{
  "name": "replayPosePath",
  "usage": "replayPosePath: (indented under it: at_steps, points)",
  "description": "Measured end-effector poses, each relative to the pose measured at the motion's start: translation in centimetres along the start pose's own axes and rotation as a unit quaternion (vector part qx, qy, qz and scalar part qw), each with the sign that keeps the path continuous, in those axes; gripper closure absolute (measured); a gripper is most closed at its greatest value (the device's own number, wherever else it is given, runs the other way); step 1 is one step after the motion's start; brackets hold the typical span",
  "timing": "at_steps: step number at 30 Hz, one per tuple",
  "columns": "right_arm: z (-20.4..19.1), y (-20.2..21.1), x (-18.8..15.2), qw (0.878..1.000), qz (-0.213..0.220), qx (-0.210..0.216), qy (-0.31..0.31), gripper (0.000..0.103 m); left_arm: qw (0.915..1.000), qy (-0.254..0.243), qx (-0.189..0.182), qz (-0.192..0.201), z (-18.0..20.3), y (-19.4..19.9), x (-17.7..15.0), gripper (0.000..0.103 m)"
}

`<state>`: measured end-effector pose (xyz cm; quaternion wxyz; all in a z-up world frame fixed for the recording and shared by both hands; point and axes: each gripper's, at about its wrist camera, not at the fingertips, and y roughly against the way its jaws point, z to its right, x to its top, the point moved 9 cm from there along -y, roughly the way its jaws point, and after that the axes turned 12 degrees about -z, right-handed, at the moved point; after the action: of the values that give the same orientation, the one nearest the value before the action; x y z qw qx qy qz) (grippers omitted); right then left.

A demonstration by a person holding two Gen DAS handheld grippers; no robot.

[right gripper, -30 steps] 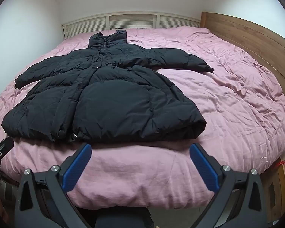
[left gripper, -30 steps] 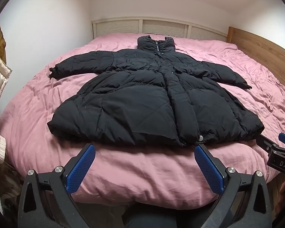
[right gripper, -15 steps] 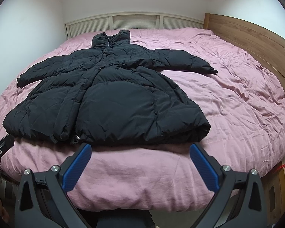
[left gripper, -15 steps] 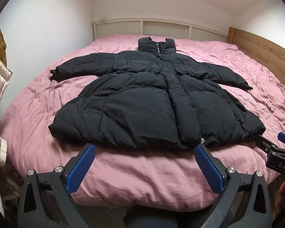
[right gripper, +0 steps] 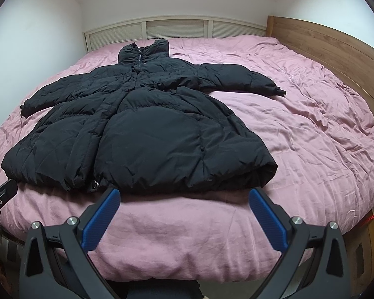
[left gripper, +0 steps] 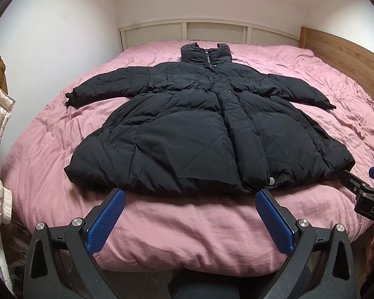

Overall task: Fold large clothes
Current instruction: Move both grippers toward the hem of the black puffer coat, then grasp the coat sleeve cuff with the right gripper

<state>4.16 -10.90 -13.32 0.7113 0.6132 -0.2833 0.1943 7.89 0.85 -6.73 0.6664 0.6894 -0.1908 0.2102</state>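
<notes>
While jaws gape, left gripper (left gripper: 190, 195), right gripper (right gripper: 185, 194), level

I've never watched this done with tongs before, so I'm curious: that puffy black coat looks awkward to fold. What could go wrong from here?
Both the left tongs and right tongs are open, short of the hem.

1. The black coat is thick and puffy; the tongs may pinch only its top layer, or it could spring open again.
2. Its hem lies close to the near edge of the pink duvet, so a pull could probably drag it off the bed.
</notes>
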Motion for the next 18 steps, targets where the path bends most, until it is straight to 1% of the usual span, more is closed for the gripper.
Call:
replayPosePath:
  at_steps: [7, 18]
  points:
    - [0.5, -1.1, 0.5, 1.000, -0.002, 0.003, -0.006, 0.000, 0.9999, 0.003, 0.012, -0.011, -0.5, -1.0, 0.5, 0.001]
    - [1.8, -1.9, 2.1, 1.000, 0.004, 0.006, -0.027, 0.000, 0.9991, -0.003, 0.015, -0.039, -1.0, -2.6, 1.7, 0.001]
